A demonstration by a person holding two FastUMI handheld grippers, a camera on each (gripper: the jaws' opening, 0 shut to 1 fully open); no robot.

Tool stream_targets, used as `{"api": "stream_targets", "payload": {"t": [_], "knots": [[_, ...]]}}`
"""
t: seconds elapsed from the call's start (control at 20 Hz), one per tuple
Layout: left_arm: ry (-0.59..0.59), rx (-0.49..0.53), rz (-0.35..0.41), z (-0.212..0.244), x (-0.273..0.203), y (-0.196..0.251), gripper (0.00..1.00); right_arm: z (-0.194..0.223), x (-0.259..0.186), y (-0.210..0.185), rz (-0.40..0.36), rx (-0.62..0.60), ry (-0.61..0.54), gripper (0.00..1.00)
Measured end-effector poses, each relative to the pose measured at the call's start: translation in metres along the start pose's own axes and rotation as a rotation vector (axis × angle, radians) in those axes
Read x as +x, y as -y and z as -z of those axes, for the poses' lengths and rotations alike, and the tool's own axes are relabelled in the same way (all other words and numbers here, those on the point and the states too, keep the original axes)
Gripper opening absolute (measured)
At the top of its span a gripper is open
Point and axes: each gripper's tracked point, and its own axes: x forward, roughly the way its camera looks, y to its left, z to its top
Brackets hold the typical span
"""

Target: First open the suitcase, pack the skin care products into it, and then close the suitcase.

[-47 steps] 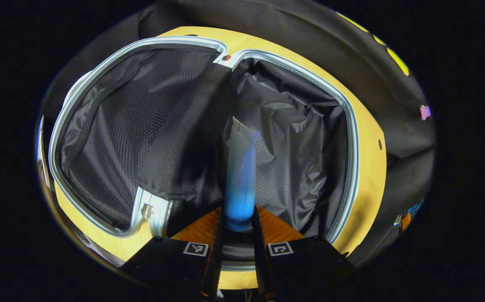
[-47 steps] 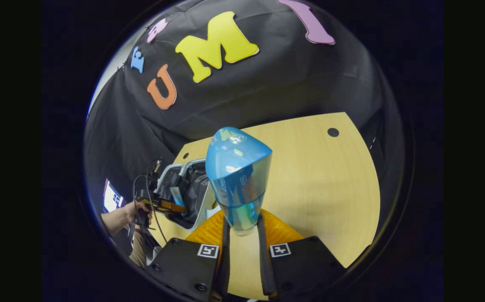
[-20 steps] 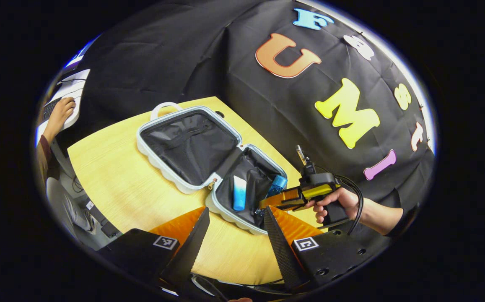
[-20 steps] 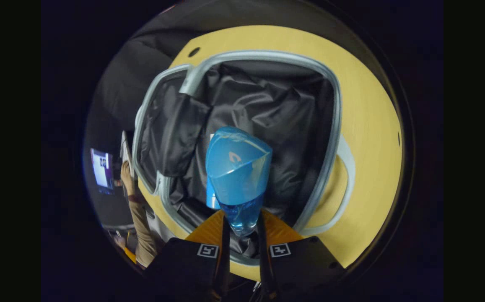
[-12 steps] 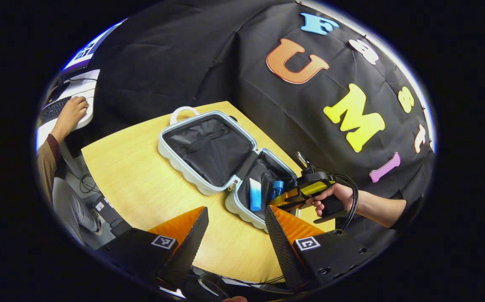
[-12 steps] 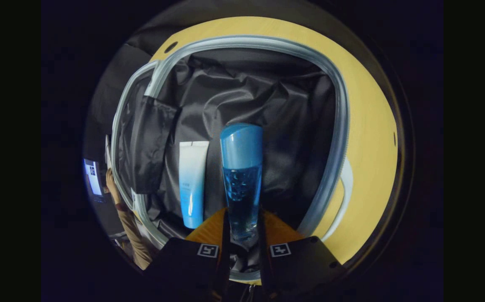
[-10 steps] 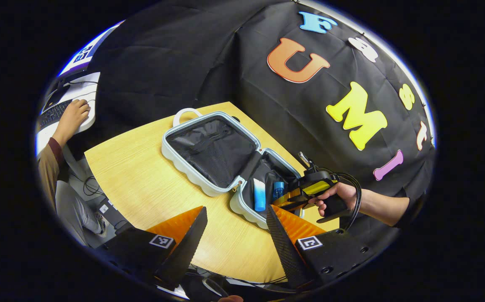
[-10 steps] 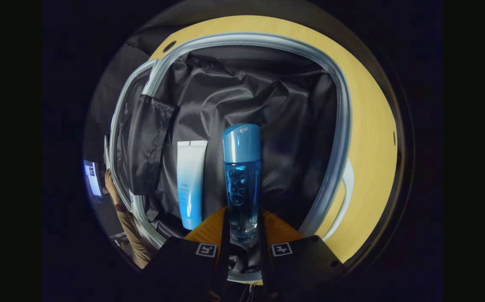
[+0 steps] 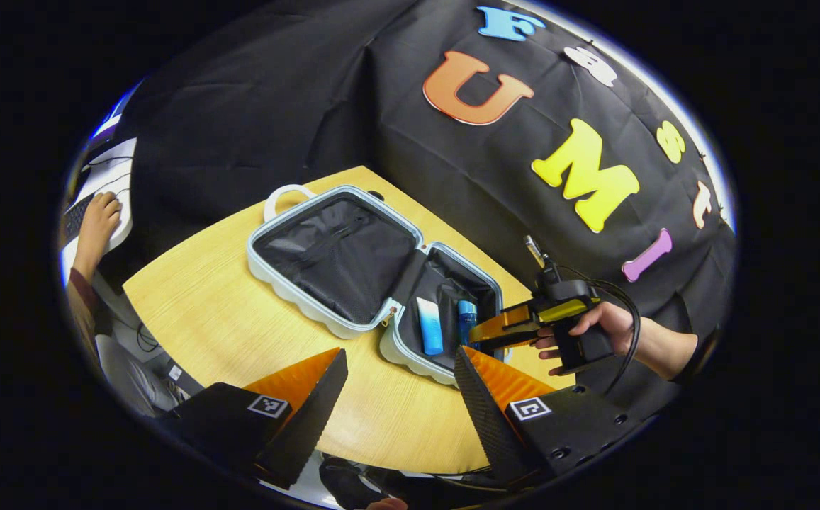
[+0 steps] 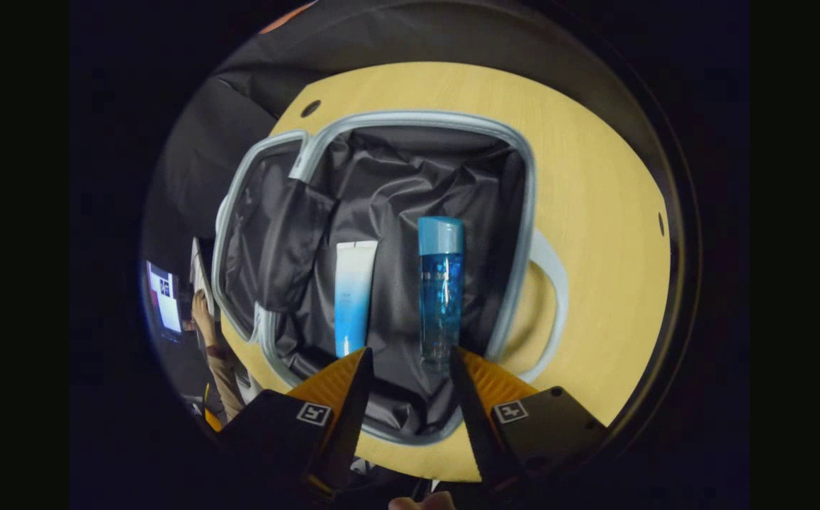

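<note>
A pale suitcase (image 9: 289,290) lies open flat on the wooden table (image 9: 211,319). Its right half holds a white-and-blue tube (image 9: 429,326) and a blue bottle (image 9: 467,319), side by side on the dark lining. In the right gripper view the tube (image 10: 351,296) and the bottle (image 10: 440,290) lie inside the suitcase (image 10: 523,234), just beyond my right gripper (image 10: 404,361), which is open and empty. The left gripper (image 9: 399,365) hangs open above the table's near edge. In the left gripper view a hand holds the right gripper (image 9: 498,329) over the suitcase's right rim.
The suitcase's white handle (image 10: 555,297) rests on the table (image 10: 594,212) to the right of the case. Another person's hand (image 9: 98,219) lies on a keyboard at the far left, beyond the table. Bare wood surrounds the case.
The right gripper let go of the blue bottle, opened, and drew back up from the suitcase; the bottle now lies beside the tube. The left gripper stayed open and shifted slightly.
</note>
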Motion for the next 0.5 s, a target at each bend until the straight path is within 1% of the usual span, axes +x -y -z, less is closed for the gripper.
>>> {"api": "stream_targets", "payload": {"t": [0.05, 0.1, 0.15, 0.2, 0.25, 0.3, 0.35, 0.4, 0.45, 0.5], "knots": [[-0.016, 0.03, 0.013, -0.004, 0.005, -0.006, 0.98, 0.007, -0.019, 0.002, -0.041, 0.026, 0.037, 0.67], [-0.021, 0.052, 0.015, -0.009, 0.008, -0.013, 0.98, 0.017, -0.036, -0.001, -0.094, 0.056, 0.061, 0.65], [-0.022, 0.07, 0.008, -0.017, 0.012, -0.024, 0.98, 0.028, -0.052, 0.002, -0.127, 0.063, 0.082, 0.7], [-0.031, 0.093, -0.008, -0.028, 0.019, -0.04, 0.97, 0.038, -0.065, 0.009, -0.144, 0.052, 0.113, 0.72], [-0.042, 0.123, -0.032, -0.041, 0.027, -0.059, 0.98, 0.047, -0.089, 0.026, -0.145, 0.02, 0.191, 0.72], [-0.047, 0.15, -0.047, -0.052, 0.033, -0.072, 0.97, 0.051, -0.104, 0.038, -0.13, -0.001, 0.238, 0.66], [-0.059, 0.178, -0.064, -0.061, 0.041, -0.084, 0.98, 0.054, -0.116, 0.051, -0.108, -0.018, 0.283, 0.72], [-0.068, 0.208, -0.079, -0.071, 0.047, -0.097, 0.98, 0.059, -0.13, 0.063, -0.087, -0.028, 0.32, 0.72], [-0.08, 0.241, -0.101, -0.082, 0.056, -0.113, 0.98, 0.066, -0.141, 0.073, -0.075, -0.026, 0.346, 0.65], [-0.073, 0.263, -0.128, -0.096, 0.066, -0.132, 0.98, 0.081, -0.155, 0.088, -0.062, -0.007, 0.367, 0.72]]}}
